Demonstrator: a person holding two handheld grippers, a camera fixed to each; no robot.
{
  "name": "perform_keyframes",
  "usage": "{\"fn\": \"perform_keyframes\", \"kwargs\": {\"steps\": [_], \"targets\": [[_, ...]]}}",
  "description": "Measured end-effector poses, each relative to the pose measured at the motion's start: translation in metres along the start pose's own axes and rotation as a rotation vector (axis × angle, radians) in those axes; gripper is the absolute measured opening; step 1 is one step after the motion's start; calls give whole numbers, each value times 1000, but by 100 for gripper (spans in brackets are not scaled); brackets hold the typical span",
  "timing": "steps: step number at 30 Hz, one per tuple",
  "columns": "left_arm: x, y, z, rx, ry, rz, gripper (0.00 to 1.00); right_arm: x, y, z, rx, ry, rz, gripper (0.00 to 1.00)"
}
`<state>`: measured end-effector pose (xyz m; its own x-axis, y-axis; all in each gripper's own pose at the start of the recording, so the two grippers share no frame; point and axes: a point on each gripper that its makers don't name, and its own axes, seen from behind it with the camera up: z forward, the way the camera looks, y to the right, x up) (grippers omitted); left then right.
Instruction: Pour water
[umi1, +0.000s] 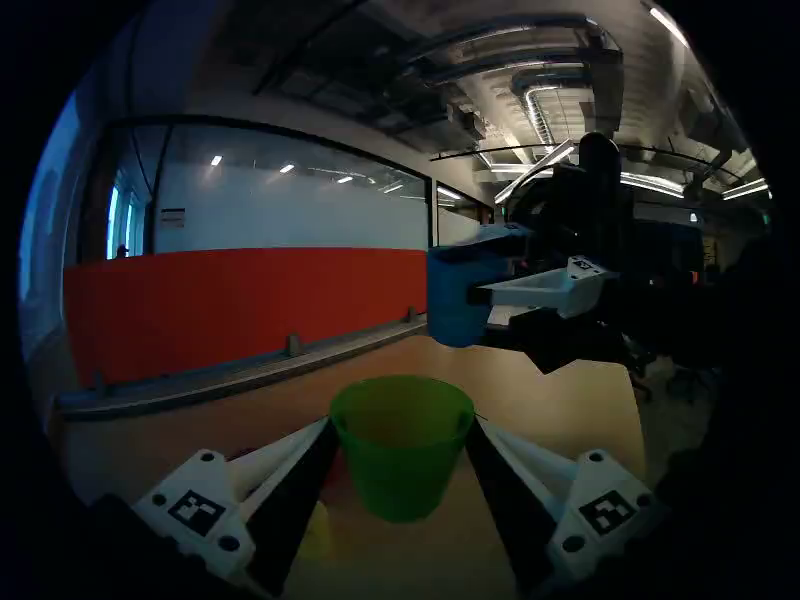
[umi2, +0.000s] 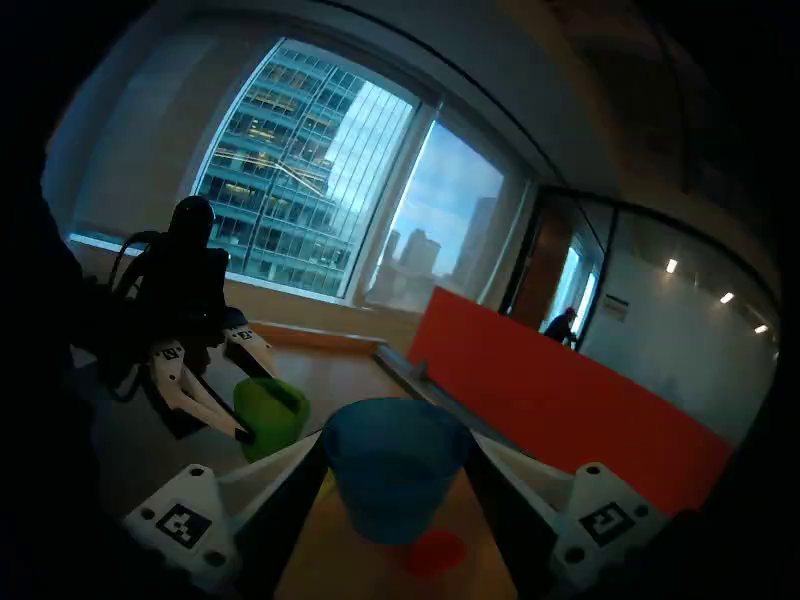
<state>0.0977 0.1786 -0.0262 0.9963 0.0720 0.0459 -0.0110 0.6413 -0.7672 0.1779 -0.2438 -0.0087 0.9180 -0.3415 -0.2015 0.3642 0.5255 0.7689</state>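
In the left gripper view a green cup (umi1: 402, 458) sits upright between my left gripper's (umi1: 400, 440) fingers, which are shut on its sides. Beyond it and higher, to the right, a blue cup (umi1: 458, 297) hangs over the table, held by my right gripper (umi1: 497, 285). In the right gripper view that blue cup (umi2: 392, 478) sits between my right gripper's (umi2: 395, 455) fingers, shut on it, with its mouth facing up. The green cup (umi2: 270, 412) shows lower left there, held by my left gripper (umi2: 262, 402). Water level is not discernible in either cup.
A wooden table (umi1: 560, 400) lies under both cups, with a red partition (umi1: 240, 300) along its far edge. A red disc (umi2: 435, 552) lies on the table below the blue cup. Red and yellow items (umi1: 335, 485) sit low, left of the green cup. Large windows (umi2: 300, 170) stand behind.
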Motion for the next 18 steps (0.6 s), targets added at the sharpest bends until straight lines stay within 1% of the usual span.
{"fn": "perform_keyframes", "kwargs": {"steps": [9,18], "targets": [[1,1,2,-2,-1,3,87,16,4,13,2,-1,-90,92],[3,5,5,-13,-1,4,87,34,5,25,4,0,-192,92]]}}
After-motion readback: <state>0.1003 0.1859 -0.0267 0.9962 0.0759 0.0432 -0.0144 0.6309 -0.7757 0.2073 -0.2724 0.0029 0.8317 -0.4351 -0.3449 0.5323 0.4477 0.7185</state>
